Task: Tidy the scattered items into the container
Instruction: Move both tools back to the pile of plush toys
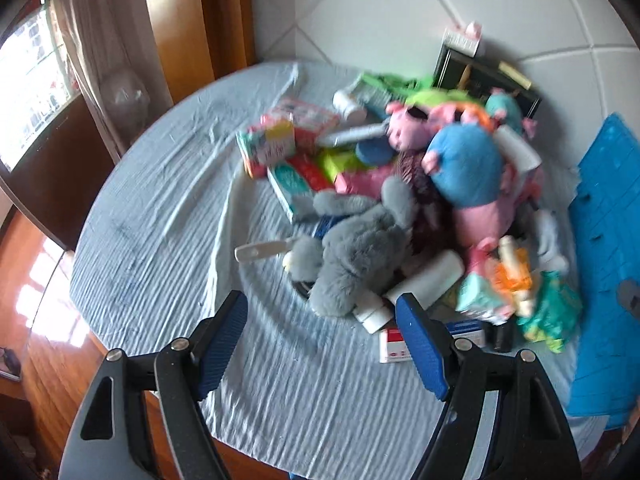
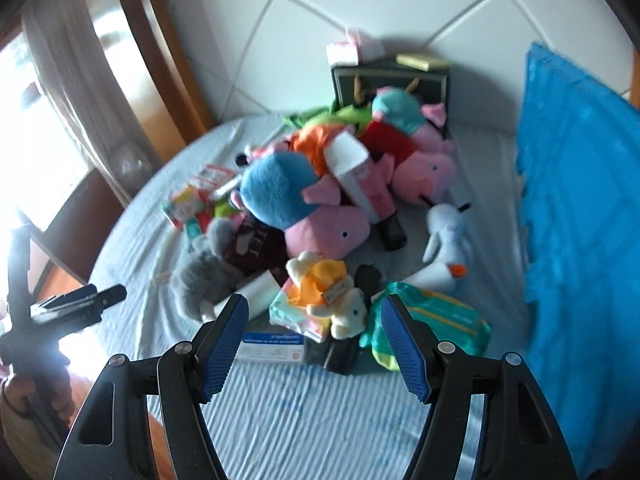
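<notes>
A table covered with a pale blue ribbed cloth [image 1: 168, 184] occupies most of both views, set against a white tiled wall [image 2: 360, 4] on the far side. A blue container [image 2: 576, 184] stands at the right edge of the table, well apart from the pile on its left; its interior is not visible. A dark open box [image 2: 390, 80] sits at the far side against the wall, with a pink-and-white pack [image 2: 352, 50] on top.

The scattered items form one heap in the middle of the cloth. The largest piece is a pink plush with a blue body [image 2: 280, 188], lying across the centre. A grey plush [image 1: 360, 248] lies at the near left of the heap, touching a white bottle [image 1: 424, 276]. A white plush duck [image 2: 444, 240] lies on the right, between the heap and the container. A green wipes pack [image 2: 432, 320] lies near right. A small cream-and-yellow plush [image 2: 328, 292] rests on a pastel pack at the near centre. Flat cartons [image 1: 288, 144] spread out on the far left of the heap.

The left gripper [image 1: 320, 344] hangs above the near cloth, fingers spread, nothing between them. The right gripper [image 2: 314, 344] hangs above the near edge of the heap, fingers likewise spread and holding nothing. In the right wrist view the left gripper appears at the far left, gripped by a hand [image 2: 24, 396]
</notes>
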Demonstrator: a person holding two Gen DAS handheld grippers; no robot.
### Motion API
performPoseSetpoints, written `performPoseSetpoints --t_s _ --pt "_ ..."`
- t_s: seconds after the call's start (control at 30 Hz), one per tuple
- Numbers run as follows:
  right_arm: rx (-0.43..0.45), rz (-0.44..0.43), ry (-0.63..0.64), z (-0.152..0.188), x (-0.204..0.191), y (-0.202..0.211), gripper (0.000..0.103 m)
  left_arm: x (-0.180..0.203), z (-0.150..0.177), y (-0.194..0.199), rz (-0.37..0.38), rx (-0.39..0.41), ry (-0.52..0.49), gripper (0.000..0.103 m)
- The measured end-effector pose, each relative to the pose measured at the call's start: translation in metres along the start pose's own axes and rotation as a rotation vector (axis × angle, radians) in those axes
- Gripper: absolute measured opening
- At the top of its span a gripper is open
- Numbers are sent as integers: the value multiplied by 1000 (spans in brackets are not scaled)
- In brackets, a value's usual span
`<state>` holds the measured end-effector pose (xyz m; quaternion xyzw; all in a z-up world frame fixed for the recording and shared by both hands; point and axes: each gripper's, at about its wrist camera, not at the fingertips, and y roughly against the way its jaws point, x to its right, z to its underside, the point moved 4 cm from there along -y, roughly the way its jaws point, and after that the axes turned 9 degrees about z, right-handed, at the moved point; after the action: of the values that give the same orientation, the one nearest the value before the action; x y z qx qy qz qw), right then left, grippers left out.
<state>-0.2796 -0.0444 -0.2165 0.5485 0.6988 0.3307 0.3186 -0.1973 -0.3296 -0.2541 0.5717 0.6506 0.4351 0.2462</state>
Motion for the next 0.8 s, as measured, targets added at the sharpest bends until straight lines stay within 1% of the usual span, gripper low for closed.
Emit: performPoseSetpoints --t_s 0.07,0.2,0.3,0.43,0.6,0.7,0.73,0.8 --pt "-36 -10 6 -2 -6 -17 69 -1 -2 -22 7 -36 -7 76" --pt "-72 19 16 -7 -16 -43 69 1 -13 -55 53 -72 -50 76" --pt "-80 47 -11 -14 -21 -55 69 7 -26 -85 83 -116 -130 76" --pt "-95 80 -26 -30 -32 -82 69 10 -38 -120 110 -171 -212 76" --pt "-112 102 -9 -48 -49 -123 69 15 -45 -154 144 -215 -268 76" --pt "-108 123 24 -60 -55 -143 69 20 -43 -169 181 -239 -299 76" --pt "-108 131 36 -63 -56 -148 70 23 -42 -175 181 -250 -308 76" --pt "-102 143 65 -69 -59 -158 76 27 -40 -185 185 -271 -323 76"
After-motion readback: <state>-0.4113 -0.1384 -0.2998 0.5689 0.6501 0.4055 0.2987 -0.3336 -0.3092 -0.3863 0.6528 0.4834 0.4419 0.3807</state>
